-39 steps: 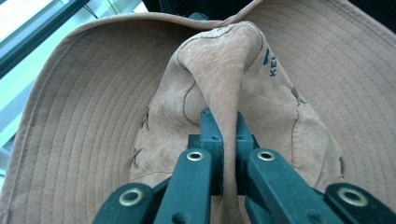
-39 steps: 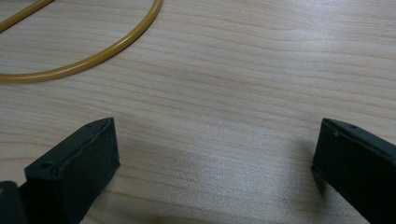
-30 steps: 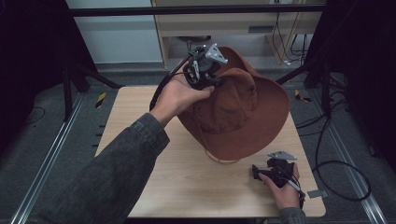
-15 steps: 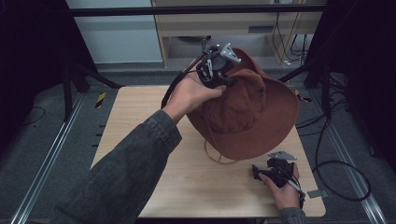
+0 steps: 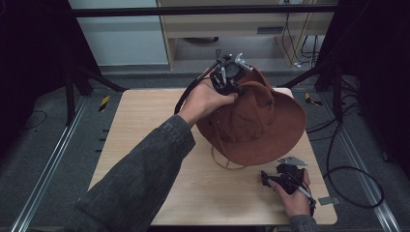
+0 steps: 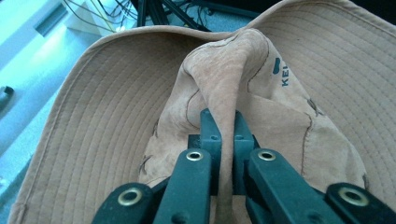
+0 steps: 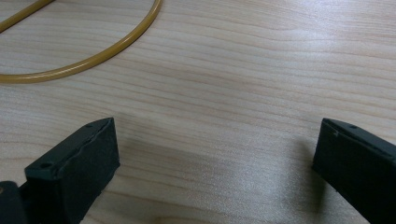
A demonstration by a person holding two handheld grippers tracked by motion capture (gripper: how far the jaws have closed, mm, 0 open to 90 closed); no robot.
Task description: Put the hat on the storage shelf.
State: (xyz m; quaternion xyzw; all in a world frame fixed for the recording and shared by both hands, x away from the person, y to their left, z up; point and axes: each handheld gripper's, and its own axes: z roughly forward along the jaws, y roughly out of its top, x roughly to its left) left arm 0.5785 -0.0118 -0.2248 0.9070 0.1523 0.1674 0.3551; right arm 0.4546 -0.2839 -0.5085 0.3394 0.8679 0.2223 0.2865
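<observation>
Two tools: one in each hand
Left tool: pinching a fold of the hat crown
Brown hat: tilted over the table, far right part
Right tool: spread wide, near the hat's yellow cord

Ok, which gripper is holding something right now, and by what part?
The left gripper is shut on the hat, pinching a fold of its crown. The right gripper is open over the table, holding nothing.
</observation>
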